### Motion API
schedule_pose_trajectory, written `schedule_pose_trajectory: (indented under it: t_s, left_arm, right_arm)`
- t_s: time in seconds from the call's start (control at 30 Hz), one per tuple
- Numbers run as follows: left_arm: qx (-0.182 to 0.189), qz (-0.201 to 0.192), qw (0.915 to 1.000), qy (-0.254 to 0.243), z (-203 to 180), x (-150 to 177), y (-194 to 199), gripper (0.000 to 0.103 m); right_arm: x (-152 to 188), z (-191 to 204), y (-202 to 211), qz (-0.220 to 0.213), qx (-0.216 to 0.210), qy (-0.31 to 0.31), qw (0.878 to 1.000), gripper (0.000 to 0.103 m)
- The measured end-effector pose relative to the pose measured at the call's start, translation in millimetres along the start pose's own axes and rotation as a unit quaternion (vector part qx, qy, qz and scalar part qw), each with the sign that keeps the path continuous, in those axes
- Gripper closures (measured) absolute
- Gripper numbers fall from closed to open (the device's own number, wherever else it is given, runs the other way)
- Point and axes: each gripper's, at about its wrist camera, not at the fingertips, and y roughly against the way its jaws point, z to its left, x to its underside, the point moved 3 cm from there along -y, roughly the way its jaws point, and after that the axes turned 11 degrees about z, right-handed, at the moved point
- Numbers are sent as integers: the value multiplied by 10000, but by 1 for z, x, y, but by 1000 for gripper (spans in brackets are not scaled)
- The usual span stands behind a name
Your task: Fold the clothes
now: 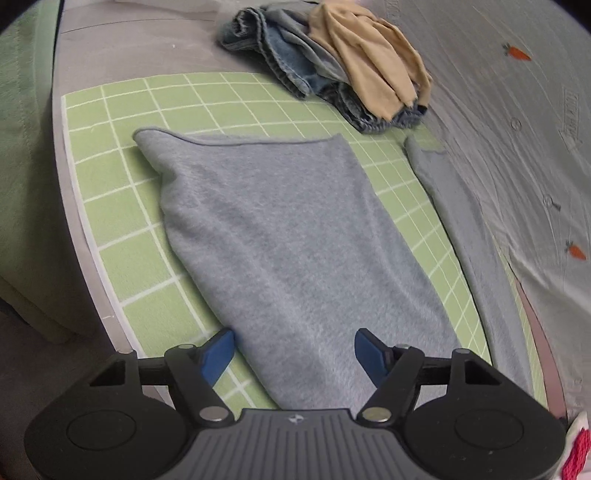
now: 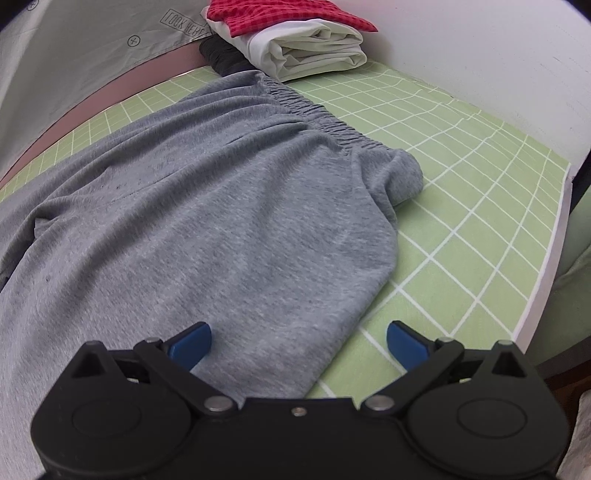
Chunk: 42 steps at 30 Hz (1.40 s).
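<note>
Grey sweatpants lie spread on a green grid mat. In the left wrist view one leg (image 1: 288, 236) stretches away from me to its hem, and the other leg (image 1: 476, 251) lies apart at the right. My left gripper (image 1: 294, 350) is open and empty, just above the near part of the leg. In the right wrist view the pants' upper part (image 2: 207, 221) with the gathered waistband (image 2: 325, 122) lies on the mat (image 2: 480, 221). My right gripper (image 2: 298, 341) is open and empty, over the pants' near right edge.
A heap of blue denim (image 1: 295, 62) and a beige garment (image 1: 373, 70) sits at the mat's far edge. A folded stack of red checked (image 2: 280, 14), white (image 2: 314, 55) and dark clothes lies beyond the waistband. A grey carrot-print sheet (image 1: 517, 110) lies alongside.
</note>
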Motion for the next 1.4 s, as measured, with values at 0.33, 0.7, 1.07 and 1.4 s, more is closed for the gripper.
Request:
schedule_pose_trajectory:
  t_s: [0.33,0.7,1.07,1.4]
  left_arm:
    - [-272,-479,9973,481,19,-41,1,45]
    - [-255,-557,9943,872,27,-68,-12,98]
    - [109,-1006,9931,584,-21,-100,26,100]
    - [-273,-936,9944,411,-60,-104,9,100]
  right_arm:
    - [-16,-5,-5,7,263,-667,9974,4]
    - [-34,-27,0,-179,-74,-1253,9919,95]
    - [-67,-43,63,-1092,-757,-1468,9802,102]
    - [-75,-32,60,-1019,-527,-1651,9796,102]
